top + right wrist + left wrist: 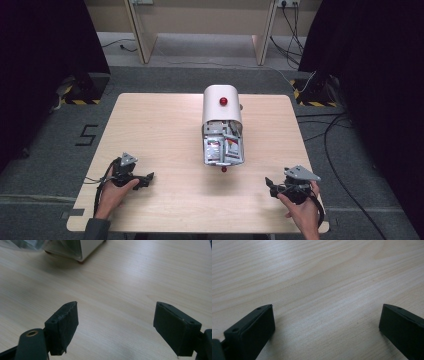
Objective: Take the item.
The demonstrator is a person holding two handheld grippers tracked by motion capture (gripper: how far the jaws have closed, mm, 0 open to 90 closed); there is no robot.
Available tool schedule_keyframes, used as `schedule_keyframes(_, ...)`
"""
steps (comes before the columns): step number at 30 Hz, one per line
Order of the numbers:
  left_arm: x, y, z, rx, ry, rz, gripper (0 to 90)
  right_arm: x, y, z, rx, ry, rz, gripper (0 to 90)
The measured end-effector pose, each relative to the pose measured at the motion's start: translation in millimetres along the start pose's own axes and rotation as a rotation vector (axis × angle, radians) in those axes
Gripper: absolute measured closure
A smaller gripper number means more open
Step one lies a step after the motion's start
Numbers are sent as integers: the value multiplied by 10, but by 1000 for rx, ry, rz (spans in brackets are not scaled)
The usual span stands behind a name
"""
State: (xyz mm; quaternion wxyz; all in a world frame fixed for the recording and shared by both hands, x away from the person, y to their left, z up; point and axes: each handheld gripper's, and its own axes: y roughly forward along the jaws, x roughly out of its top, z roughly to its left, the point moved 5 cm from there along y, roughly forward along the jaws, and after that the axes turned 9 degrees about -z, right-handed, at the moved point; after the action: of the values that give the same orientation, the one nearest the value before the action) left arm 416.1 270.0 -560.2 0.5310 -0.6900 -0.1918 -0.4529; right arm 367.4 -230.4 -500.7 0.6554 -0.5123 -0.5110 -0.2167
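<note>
A white round-topped container point(222, 120) with a red knob point(223, 101) stands at the middle of the wooden table point(150, 130). Its clear front holds several red-and-white packets point(222, 147). My left gripper point(148, 179) rests near the front left of the table, held by a hand; in the left gripper view its jaws point(327, 306) stand wide apart over bare wood. My right gripper point(270, 186) is at the front right, pointing left toward the container. Its jaws point(115, 303) are open with nothing between them, and the container's corner point(85, 247) shows far ahead.
Black curtains hang at both sides. Cables point(330, 145) trail on the grey floor to the right of the table. Yellow-and-black striped bases point(80, 97) sit at the far corners. Wooden furniture legs point(142, 35) stand behind the table.
</note>
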Motion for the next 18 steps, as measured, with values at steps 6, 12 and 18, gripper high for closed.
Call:
schedule_keyframes(6,0,0,0,0,0,0,0,138,-86,121,19,-16,-34,213)
schedule_keyframes(12,0,0,0,0,0,0,0,295,-168,286,26,-41,-64,219)
schedule_keyframes(18,0,0,-1,1,-1,0,0,414,-229,420,49,-62,-92,223)
